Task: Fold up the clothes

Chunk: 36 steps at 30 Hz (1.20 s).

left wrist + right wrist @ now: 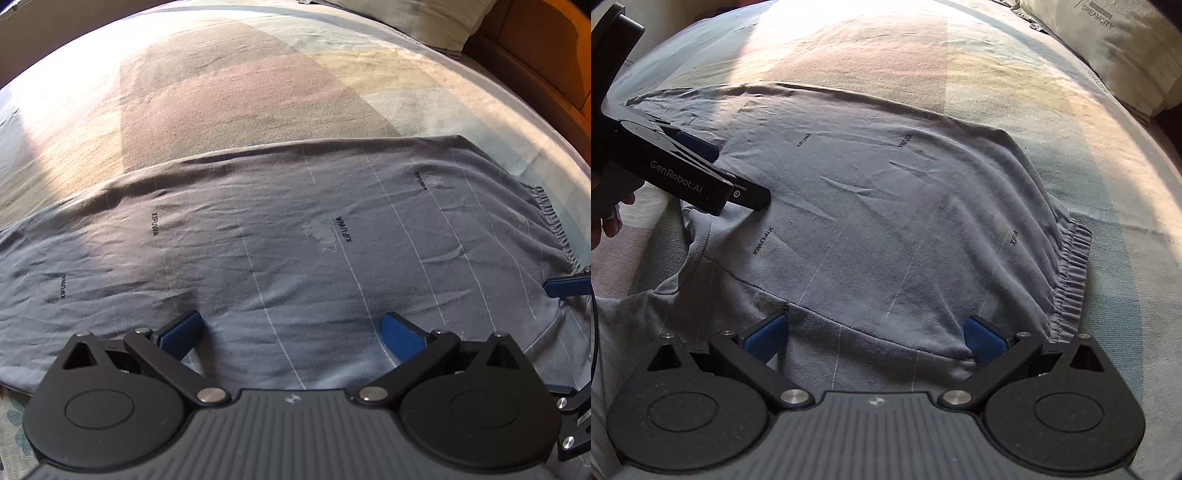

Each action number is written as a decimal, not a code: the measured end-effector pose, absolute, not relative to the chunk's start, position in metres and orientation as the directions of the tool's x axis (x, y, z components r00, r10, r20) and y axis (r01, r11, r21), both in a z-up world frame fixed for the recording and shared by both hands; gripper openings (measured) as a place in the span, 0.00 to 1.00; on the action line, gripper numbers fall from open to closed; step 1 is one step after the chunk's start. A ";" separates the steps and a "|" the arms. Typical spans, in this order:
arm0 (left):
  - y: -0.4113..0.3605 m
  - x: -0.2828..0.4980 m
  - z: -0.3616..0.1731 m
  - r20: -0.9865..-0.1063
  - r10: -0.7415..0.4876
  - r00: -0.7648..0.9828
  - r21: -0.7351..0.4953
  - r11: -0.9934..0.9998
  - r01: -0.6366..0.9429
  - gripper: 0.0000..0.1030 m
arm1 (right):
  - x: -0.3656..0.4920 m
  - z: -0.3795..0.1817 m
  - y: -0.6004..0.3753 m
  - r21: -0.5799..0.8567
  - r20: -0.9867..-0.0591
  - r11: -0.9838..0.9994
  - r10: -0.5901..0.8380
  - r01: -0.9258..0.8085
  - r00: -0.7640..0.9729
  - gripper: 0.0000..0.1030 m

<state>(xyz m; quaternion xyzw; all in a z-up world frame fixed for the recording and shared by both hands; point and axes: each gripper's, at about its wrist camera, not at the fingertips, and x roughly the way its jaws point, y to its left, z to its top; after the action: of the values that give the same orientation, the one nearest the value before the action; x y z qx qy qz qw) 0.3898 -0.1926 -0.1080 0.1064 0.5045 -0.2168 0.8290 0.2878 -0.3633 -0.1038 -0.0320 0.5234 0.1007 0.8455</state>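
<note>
A pair of grey trousers with thin white lines and small black lettering lies spread flat on the bed, its elastic waistband at the right. My left gripper hovers low over the near part of the cloth, open, blue pads wide apart, nothing between them. It also shows in the right wrist view as the left gripper over the trousers' left part, held by a hand. My right gripper stands open over the near edge of the trousers, close to the waistband end. One blue right gripper fingertip reaches in from the right.
The bed sheet has broad bands of pink, beige and pale blue, sunlit at the far left. A pale pillow with printed lettering lies at the far right. A wooden bed frame runs behind it.
</note>
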 end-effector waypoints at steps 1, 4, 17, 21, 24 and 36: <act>-0.192 0.389 -0.108 -0.879 -0.254 0.404 -0.043 0.885 0.464 1.00 | 0.288 -0.104 -0.364 0.051 -0.892 0.976 0.140 -0.211 0.429 1.00; -0.191 0.388 -0.109 -0.871 -0.266 0.412 -0.043 0.878 0.476 1.00 | 0.288 -0.099 -0.367 0.047 -0.902 0.973 0.139 -0.225 0.409 1.00; -0.201 0.387 -0.087 -0.905 -0.167 0.392 0.106 0.803 0.587 0.99 | 0.303 -0.067 -0.448 0.245 -0.813 0.964 0.264 -0.107 0.519 1.00; -0.215 0.383 -0.077 -0.897 -0.183 0.403 0.123 0.772 0.624 0.99 | 0.323 -0.067 -0.486 0.310 -0.799 0.950 0.285 -0.044 0.530 1.00; -0.228 0.382 -0.072 -0.892 -0.216 0.398 0.110 0.749 0.653 0.99 | 0.339 -0.070 -0.507 0.336 -0.793 0.940 0.313 -0.053 0.523 1.00; -0.254 0.391 -0.069 -0.896 -0.258 0.360 0.058 0.738 0.672 0.99 | 0.393 -0.109 -0.558 0.614 -0.713 0.775 0.627 -0.152 0.313 1.00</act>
<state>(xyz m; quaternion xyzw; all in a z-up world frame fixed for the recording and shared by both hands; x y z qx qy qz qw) 0.3908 -0.2538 -0.0689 0.2139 0.4844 -0.2919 0.7965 0.3930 -0.5578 -0.1085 0.2241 0.5300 0.2500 0.7787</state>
